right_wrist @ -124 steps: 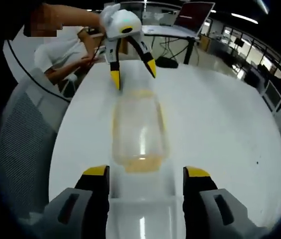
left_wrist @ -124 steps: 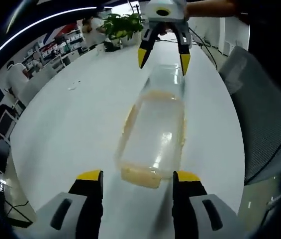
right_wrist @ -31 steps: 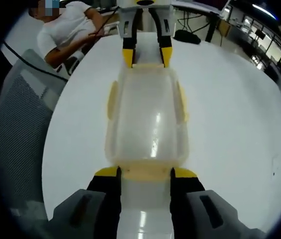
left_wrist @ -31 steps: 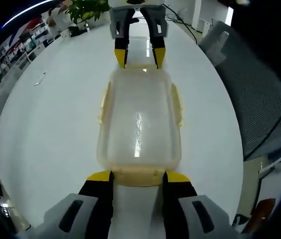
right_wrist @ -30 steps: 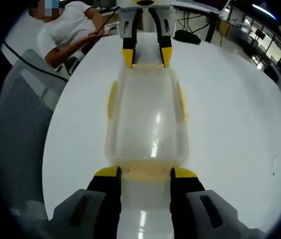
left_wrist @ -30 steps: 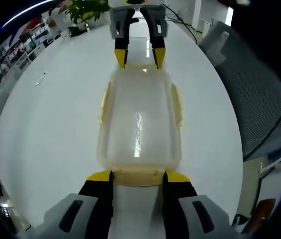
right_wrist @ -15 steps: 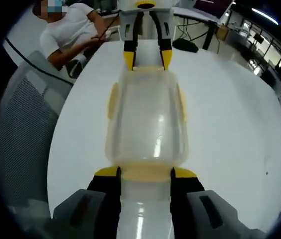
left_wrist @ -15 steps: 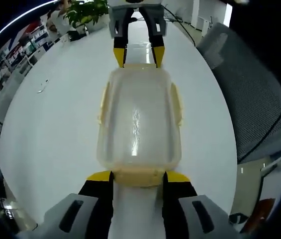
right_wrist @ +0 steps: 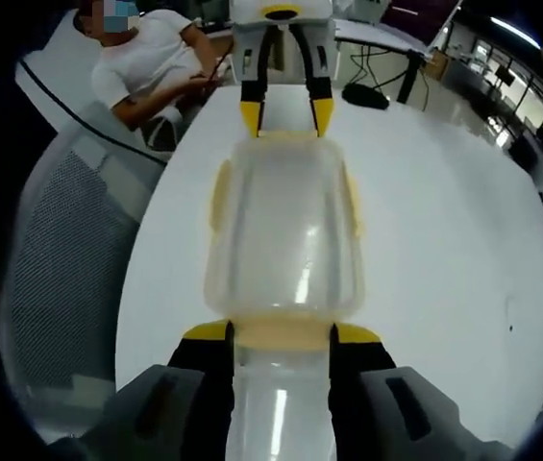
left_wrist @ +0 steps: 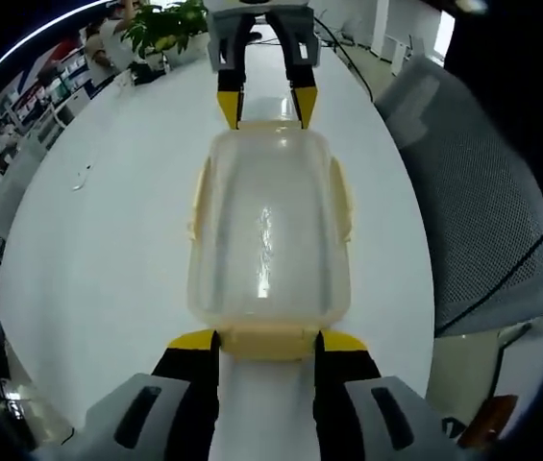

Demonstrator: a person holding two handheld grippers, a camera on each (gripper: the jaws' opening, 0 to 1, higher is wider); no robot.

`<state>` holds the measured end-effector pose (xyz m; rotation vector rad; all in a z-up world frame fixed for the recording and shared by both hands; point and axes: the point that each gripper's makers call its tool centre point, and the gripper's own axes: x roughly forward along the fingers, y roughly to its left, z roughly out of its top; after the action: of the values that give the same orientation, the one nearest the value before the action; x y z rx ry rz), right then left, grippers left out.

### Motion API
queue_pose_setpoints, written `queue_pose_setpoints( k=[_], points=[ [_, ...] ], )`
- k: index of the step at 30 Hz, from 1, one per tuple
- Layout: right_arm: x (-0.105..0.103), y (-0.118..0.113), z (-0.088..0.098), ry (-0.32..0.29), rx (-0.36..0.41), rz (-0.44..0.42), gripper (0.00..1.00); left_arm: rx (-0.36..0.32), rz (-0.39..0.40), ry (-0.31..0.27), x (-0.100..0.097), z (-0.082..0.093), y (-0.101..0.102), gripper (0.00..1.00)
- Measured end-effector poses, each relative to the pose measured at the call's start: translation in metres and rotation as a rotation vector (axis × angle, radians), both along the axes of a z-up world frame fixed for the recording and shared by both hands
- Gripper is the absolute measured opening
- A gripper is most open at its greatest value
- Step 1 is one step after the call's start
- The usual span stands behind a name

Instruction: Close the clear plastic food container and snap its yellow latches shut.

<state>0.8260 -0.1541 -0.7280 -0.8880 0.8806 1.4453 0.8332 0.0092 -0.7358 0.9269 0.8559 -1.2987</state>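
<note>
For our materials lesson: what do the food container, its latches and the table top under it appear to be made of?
Container: clear, slightly cloudy plastic by the look; the table shows through and light glints on it.
Latches: opaque pale yellow, probably matte plastic.
Table: smooth glossy white surface with soft reflections; perhaps laminate, the core cannot be judged.

One clear plastic food container (left_wrist: pixel 268 230) sat on one white table (left_wrist: pixel 108 250), with four yellow latches (left_wrist: pixel 267 340) counted. Two grippers (left_wrist: pixel 265 342) (right_wrist: pixel 279 336), one mesh chair (left_wrist: pixel 473 221), one potted plant (left_wrist: pixel 170 21), one seated person (right_wrist: pixel 146 62).
</note>
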Motion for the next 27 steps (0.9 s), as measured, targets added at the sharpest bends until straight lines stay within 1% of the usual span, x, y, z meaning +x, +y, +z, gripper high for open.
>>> queue_pose_setpoints(
  k=[2, 6, 16, 20, 27],
  points=[
    [-0.002, -0.004, 0.003, -0.001, -0.003, 0.006, 0.34, -0.006, 0.006, 0.01, -0.002, 0.003, -0.004, 0.32],
    [-0.003, -0.013, 0.008, -0.003, -0.008, 0.007, 0.34, -0.015, 0.006, 0.009, -0.003, 0.01, -0.012, 0.32],
    [-0.003, -0.033, 0.02, -0.013, -0.008, -0.001, 0.34, -0.028, 0.005, -0.006, -0.003, 0.027, -0.034, 0.32],
    [-0.003, -0.041, 0.023, -0.019, -0.012, -0.003, 0.34, -0.024, -0.011, -0.029, -0.004, 0.031, -0.043, 0.32],
    [-0.002, -0.055, 0.027, -0.033, -0.02, -0.006, 0.35, -0.011, -0.001, -0.028, -0.002, 0.034, -0.058, 0.32]
  ],
)
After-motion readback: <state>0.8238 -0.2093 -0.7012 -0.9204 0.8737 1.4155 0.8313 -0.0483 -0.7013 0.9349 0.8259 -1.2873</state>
